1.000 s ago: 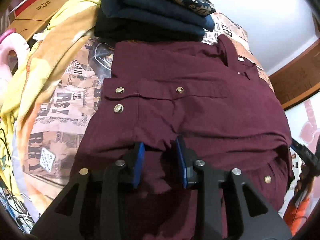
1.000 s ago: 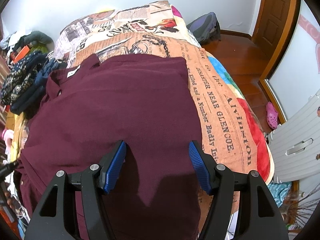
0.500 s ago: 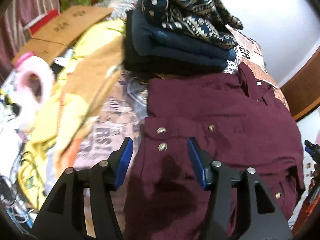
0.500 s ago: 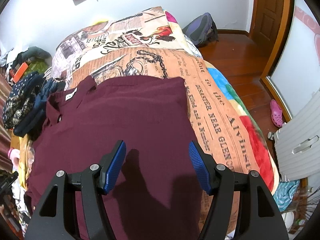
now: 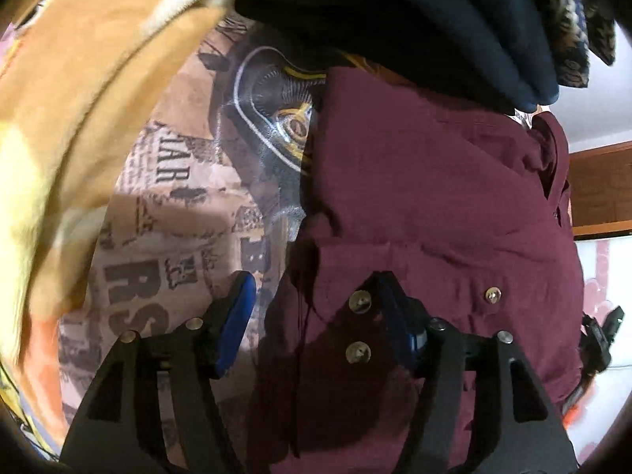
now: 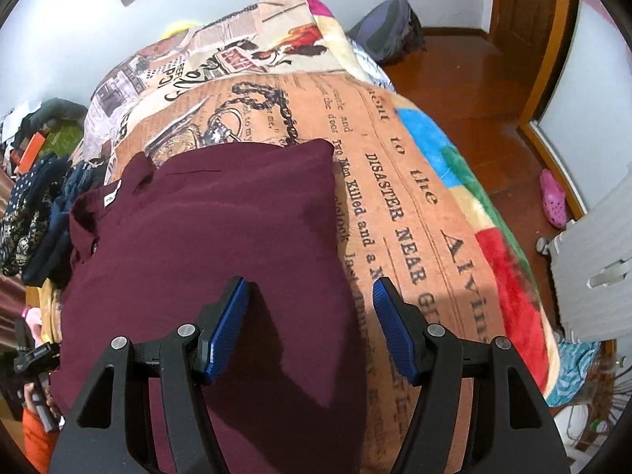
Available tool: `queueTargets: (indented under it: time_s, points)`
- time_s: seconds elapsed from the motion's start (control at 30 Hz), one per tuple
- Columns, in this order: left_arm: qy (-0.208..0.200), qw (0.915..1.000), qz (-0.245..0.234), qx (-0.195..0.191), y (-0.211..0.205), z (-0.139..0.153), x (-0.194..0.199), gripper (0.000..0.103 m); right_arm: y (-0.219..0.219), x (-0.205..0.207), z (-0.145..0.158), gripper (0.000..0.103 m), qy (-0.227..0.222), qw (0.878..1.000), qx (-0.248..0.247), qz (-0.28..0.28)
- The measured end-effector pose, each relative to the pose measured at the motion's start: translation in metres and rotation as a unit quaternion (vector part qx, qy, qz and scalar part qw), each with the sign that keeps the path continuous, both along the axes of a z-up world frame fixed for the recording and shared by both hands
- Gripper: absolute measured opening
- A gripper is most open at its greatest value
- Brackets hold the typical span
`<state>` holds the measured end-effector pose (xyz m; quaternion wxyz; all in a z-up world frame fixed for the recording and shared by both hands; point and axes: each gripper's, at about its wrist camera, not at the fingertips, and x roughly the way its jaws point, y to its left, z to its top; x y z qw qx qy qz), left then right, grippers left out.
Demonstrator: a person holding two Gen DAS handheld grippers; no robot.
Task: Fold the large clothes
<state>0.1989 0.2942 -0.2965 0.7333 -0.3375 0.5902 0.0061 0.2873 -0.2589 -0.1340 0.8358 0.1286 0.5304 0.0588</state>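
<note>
Maroon shirt (image 5: 434, 197) lies flat on bed (image 6: 434, 205), partly folded. Left gripper (image 5: 316, 308) jaws opening, straddling shirt's buttoned edge, nothing pinched yet; lower fully before closing. Right gripper (image 6: 310, 316) jaws wide, empty, over shirt's other edge; grab both layers w/ matched height

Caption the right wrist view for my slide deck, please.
Open right gripper poised over the edge of a maroon button-up shirt spread on a newspaper-print blanket.

One maroon button-up shirt (image 6: 205, 245), three round metal buttons (image 5: 359, 300), one pink rubber clog (image 6: 553, 197), one dark backpack (image 6: 389, 31).
</note>
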Motion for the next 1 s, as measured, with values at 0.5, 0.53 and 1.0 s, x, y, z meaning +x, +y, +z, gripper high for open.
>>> queueTargets:
  time_s: [0.5,0.53,1.0]
  points:
    - [-0.057,0.9955,-0.058,0.050,-0.027,-0.009,0.027,0.092,-0.006,0.049,-0.020,0.064,0.006,0.993,0.120,-0.004]
    - [-0.061,0.9957,-0.052,0.046,-0.026,-0.006,0.022,0.087,-0.002,0.049,-0.018,0.058,0.002,0.994,0.113,0.002]
    - [-0.173,0.9766,-0.045,0.120,-0.062,0.111,-0.008,0.015,0.013,0.014,0.068,0.009,-0.118,0.992,0.047,0.023]
